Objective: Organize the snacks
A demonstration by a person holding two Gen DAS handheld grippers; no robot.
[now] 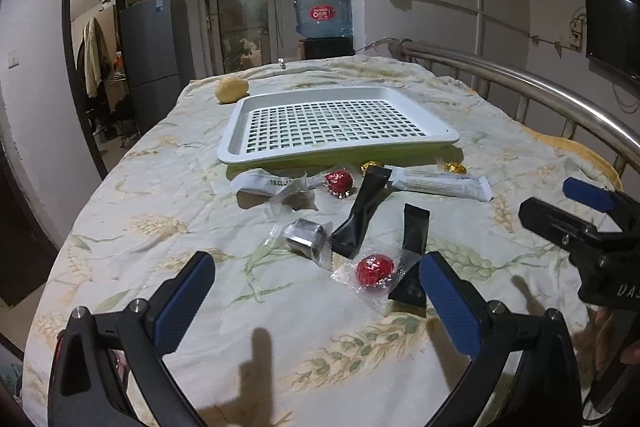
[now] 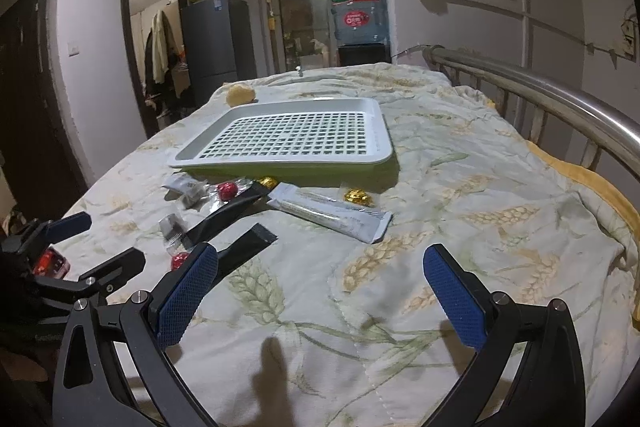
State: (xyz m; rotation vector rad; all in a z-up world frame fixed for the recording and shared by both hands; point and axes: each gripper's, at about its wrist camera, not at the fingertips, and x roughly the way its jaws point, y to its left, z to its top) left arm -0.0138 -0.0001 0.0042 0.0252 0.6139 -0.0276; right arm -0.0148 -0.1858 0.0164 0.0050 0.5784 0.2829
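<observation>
- Left claw (image 1: 316, 301) open, empty — red foil-wrapped round candy in clear wrapper (image 1: 374, 269) lies on the bed just ahead, lower centre-right of frame.
- Right claw (image 2: 320, 291) open, farther off; empty white perforated plastic tray (image 1: 236, 131) beyond.

Left gripper (image 1: 316, 291) is hovering low with its blue-padded fingers (image 1: 182, 307) spread wide, gripping nothing. Right gripper (image 2: 320, 287) is hanging level beside it, well apart, fingers (image 2: 454, 299) also spread wide and gripping nothing. In the left wrist view a bit of the person's hand (image 1: 608, 343) is showing behind the right gripper, holding its handle.
</observation>
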